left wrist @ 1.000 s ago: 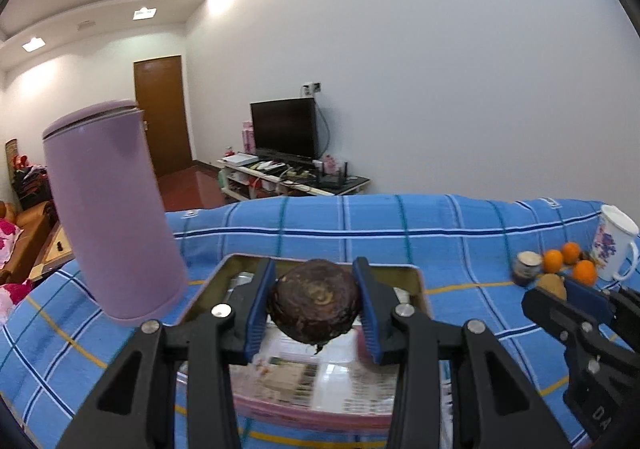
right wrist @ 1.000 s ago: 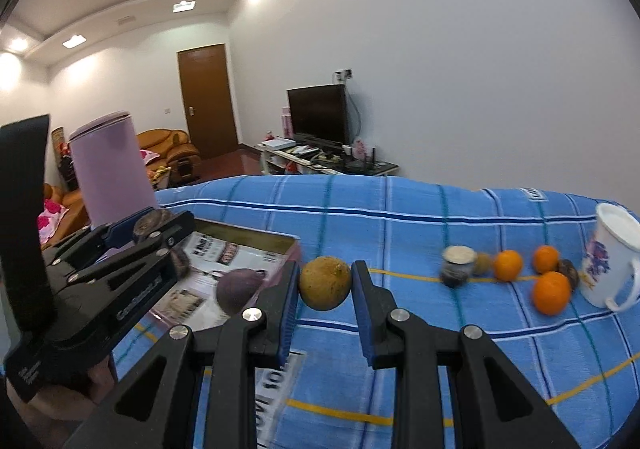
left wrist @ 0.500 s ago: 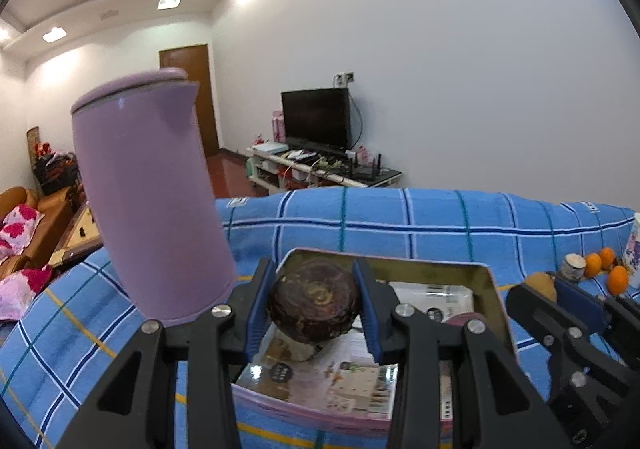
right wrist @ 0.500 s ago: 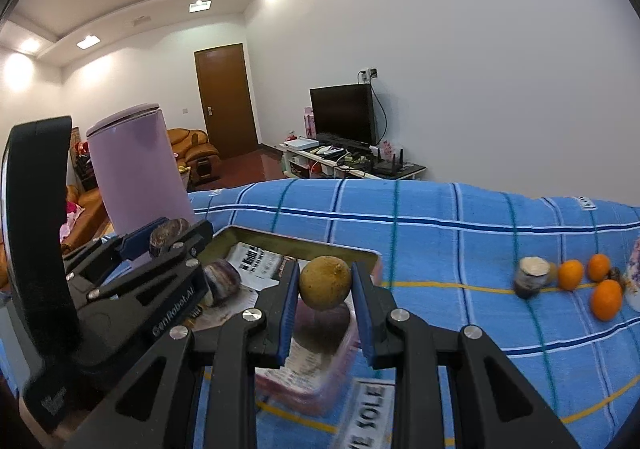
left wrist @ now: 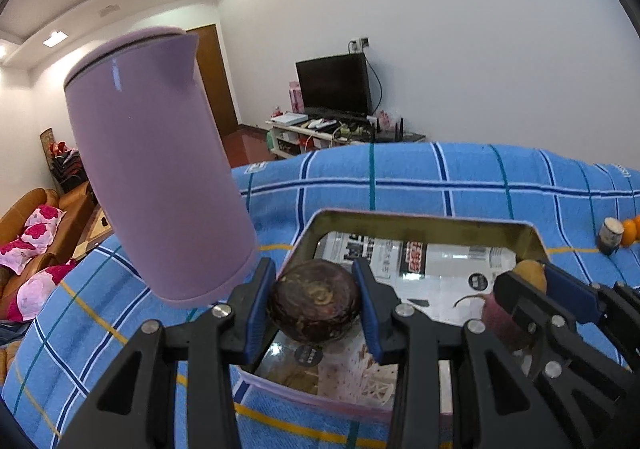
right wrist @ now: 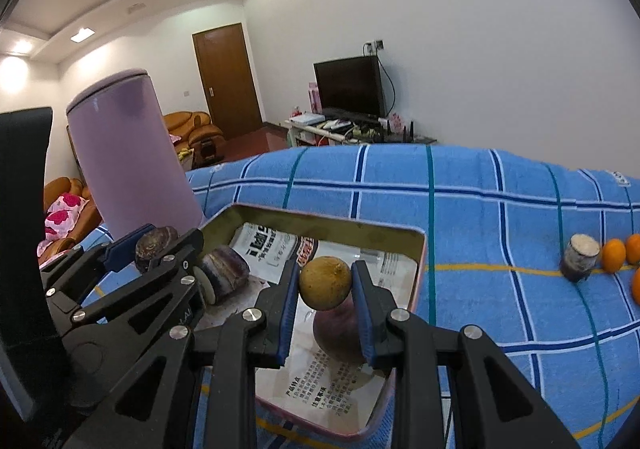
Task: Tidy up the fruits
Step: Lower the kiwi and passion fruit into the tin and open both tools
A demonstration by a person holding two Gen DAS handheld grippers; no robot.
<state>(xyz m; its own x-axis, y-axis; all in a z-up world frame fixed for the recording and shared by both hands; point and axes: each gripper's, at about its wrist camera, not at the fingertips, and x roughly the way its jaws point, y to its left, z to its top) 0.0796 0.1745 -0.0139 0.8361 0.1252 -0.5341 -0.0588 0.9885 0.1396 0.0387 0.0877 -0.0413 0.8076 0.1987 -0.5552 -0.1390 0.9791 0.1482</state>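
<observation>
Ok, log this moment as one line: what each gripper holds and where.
left gripper: shut on dark round fruit | right gripper: shut on yellow-brown fruit | both above tray | not released

Two fruits held over the tray

Your left gripper point(left wrist: 315, 309) clamps a dark brown, rough round fruit point(left wrist: 314, 307) above the tray's point(right wrist: 418, 261) near edge; your right gripper point(right wrist: 325, 289) pinches a tan, round fruit point(right wrist: 325, 287) over the paper-lined tray. A cut purple piece point(right wrist: 226, 277) and a reddish one point(right wrist: 336, 329) lie inside. Oranges point(right wrist: 614, 255) and a small dark stub point(right wrist: 580, 257) sit well apart on the blue cloth.
</observation>
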